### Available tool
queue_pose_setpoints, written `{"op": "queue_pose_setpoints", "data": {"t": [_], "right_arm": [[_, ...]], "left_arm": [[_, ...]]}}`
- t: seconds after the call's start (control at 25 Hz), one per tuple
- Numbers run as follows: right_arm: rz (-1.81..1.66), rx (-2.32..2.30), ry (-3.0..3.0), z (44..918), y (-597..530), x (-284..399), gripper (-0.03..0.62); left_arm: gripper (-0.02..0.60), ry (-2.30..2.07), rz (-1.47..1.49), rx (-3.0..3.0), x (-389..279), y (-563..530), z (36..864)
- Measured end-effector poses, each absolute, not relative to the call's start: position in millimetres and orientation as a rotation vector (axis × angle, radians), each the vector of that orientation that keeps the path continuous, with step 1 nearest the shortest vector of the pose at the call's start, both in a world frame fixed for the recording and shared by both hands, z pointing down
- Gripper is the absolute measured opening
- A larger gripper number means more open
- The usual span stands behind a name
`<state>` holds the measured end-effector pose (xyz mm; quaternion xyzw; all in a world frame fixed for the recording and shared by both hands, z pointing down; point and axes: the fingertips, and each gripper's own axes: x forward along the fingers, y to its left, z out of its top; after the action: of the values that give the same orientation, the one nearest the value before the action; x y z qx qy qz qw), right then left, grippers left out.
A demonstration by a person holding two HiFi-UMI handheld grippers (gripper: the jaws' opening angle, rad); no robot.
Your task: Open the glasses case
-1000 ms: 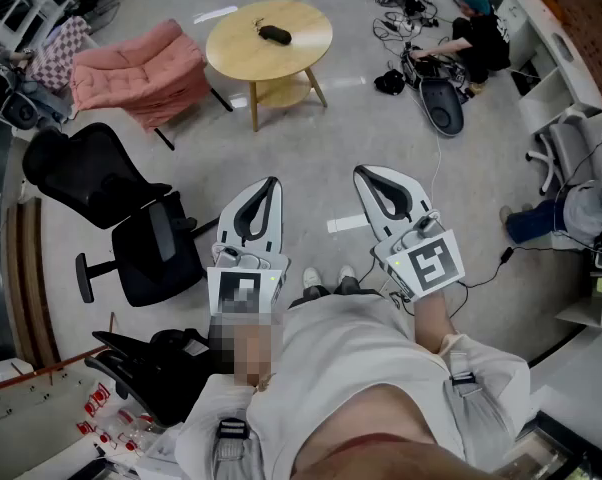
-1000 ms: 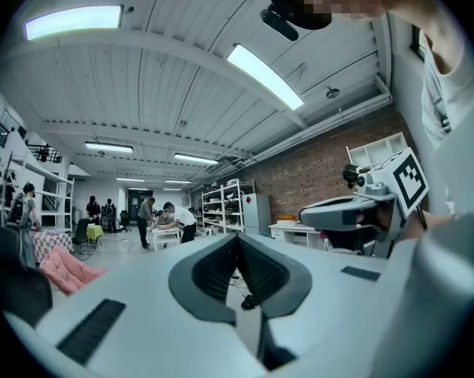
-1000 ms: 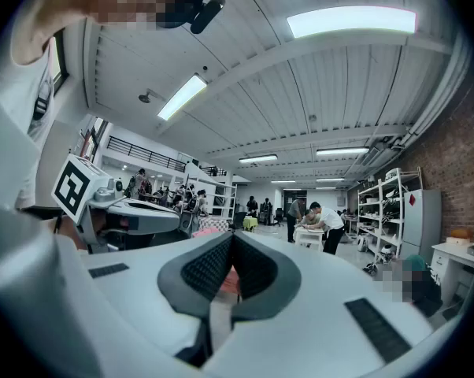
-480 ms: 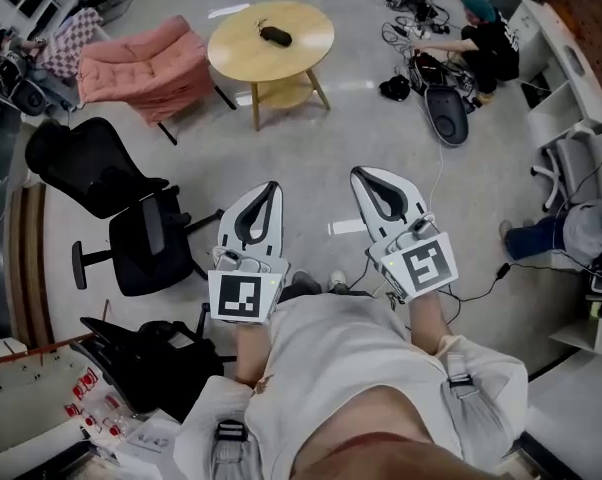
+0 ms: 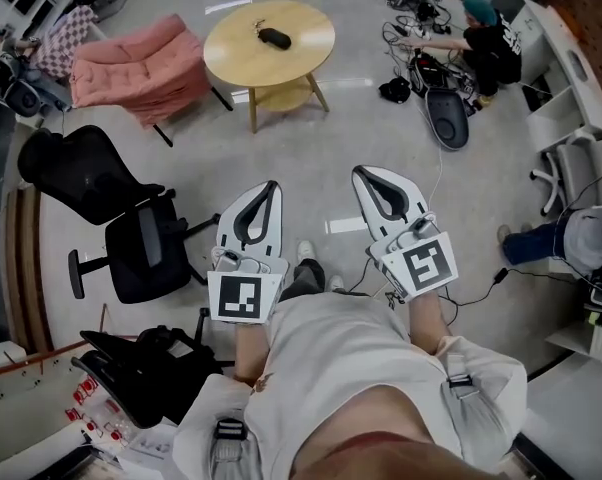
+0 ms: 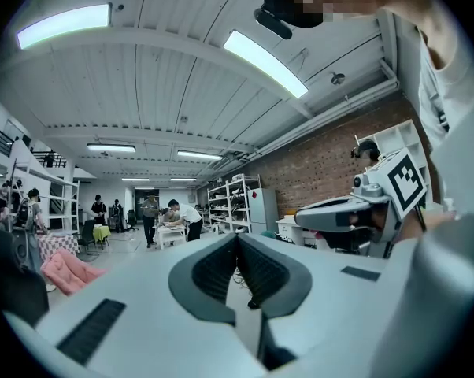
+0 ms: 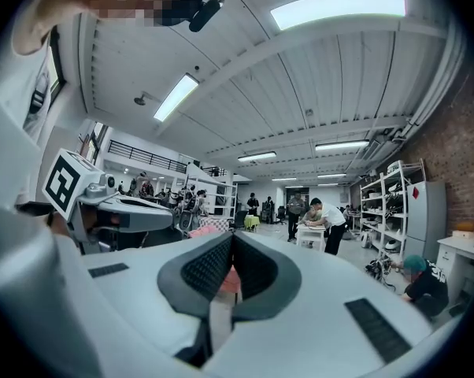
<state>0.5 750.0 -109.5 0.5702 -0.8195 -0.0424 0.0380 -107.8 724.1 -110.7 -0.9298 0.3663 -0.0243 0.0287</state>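
Glasses case (image 5: 274,36): dark, oblong, lying flat.
Worktop (image 5: 306,56): round, pale wood, 12 o'clock.
Room: grey floor (image 5: 316,143); pink armchair (image 5: 131,68) at 10 o'clock.
Claws: left claw (image 5: 272,184), right claw (image 5: 362,172) clenched, empty.

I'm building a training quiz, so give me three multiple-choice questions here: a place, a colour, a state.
1. Where is the glasses case?
A. on the round table
B. on the floor
C. in a gripper
2. What colour is the armchair beside the table?
A. green
B. pink
C. blue
3. How do the left gripper's jaws stand?
A. wide open
B. shut on the case
C. shut, empty
A: it lies on the tabletop. B: its cushions are pink. C: pads meet, nothing between.
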Motion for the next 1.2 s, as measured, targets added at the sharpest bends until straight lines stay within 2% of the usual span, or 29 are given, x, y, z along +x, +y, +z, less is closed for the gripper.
{"op": "queue_pose_setpoints", "data": {"t": [0.76, 1.2], "right_arm": [[-0.112, 1.833, -2.387, -106, 612, -10, 0.019], [-0.081, 1.849, -2.357, -99, 563, 6, 0.02]], "left_arm": [[0.018, 1.016, -0.041, -2.913, -121, 575, -112], [0.018, 1.002, -0.054, -2.929, -103, 522, -107]]}}
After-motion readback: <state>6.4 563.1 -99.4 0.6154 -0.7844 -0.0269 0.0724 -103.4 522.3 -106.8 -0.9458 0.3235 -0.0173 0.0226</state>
